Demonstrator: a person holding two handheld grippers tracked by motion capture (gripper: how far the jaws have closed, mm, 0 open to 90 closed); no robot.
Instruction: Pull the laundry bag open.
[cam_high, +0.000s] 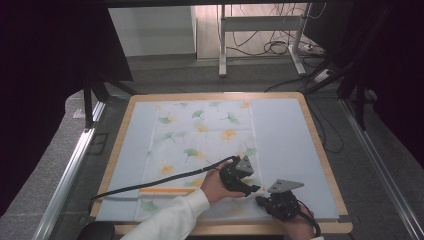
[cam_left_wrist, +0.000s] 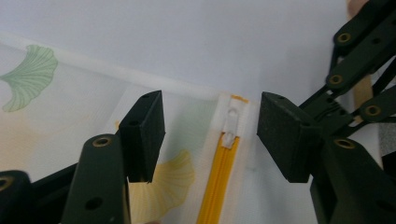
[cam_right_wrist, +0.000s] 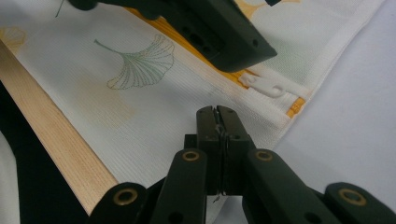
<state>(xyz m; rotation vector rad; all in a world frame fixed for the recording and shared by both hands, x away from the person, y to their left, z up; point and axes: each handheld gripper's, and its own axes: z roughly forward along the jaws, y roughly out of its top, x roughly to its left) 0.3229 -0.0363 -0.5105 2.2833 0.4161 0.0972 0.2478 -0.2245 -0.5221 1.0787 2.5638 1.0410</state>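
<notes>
At worktop's near edge | my left claw (cam_left_wrist: 210, 135) gapes astride white zipper pull (cam_left_wrist: 230, 127) | orange zipper (cam_left_wrist: 217, 184) runs toward me | right claw (cam_right_wrist: 217, 122) clamps cloth (cam_right_wrist: 154, 121) edge

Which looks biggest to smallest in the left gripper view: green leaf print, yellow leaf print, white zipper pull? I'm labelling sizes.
1. Yellow ginkgo leaf print, though partly hidden and nearer the camera
2. Green ginkgo leaf print
3. White plastic zipper pull

Cloth bag (cam_right_wrist: 140, 93): fine woven weave, matt, printed leaves. Zip (cam_left_wrist: 217, 182): orange, ribbed, slight sheen; pull (cam_right_wrist: 267, 87) looked smooth white plastic. Table edge (cam_right_wrist: 56, 140), lower left of right gripper view: pale wood, visible grain. Mat (cam_left_wrist: 187, 37): smooth, matt, pale blue.
</notes>
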